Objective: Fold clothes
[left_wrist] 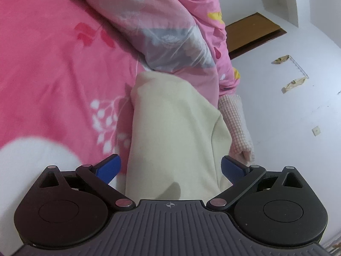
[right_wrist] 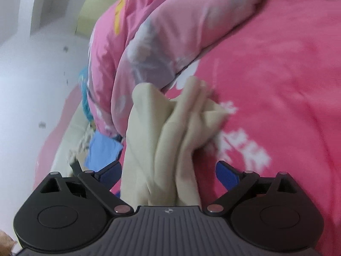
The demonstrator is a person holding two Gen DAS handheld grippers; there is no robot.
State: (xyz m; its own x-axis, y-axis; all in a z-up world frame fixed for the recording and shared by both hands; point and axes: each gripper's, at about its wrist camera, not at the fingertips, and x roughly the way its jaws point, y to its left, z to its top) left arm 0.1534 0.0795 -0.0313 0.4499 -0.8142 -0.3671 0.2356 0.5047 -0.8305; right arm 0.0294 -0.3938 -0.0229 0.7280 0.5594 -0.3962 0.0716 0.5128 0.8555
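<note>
A cream garment point(left_wrist: 170, 117) lies in a long strip on the pink bed sheet point(left_wrist: 53, 74), running away from me toward the quilt. My left gripper point(left_wrist: 170, 169) stands wide open; the near end of the garment lies between its blue pads point(left_wrist: 108, 168), which do not press on it. In the right wrist view the cream garment point(right_wrist: 170, 128) is bunched in loose folds. It passes between the wide-open fingers of my right gripper point(right_wrist: 168, 173), and the blue pads point(right_wrist: 226, 175) stand clear of the cloth.
A crumpled pink floral quilt point(left_wrist: 170, 21) is heaped just beyond the garment. A pink checked cloth point(left_wrist: 234, 123) hangs at the bed's edge by the white wall point(left_wrist: 298, 128). A blue cloth point(right_wrist: 102, 149) lies left of the right gripper. A brown wooden board point(left_wrist: 251, 32) is farther back.
</note>
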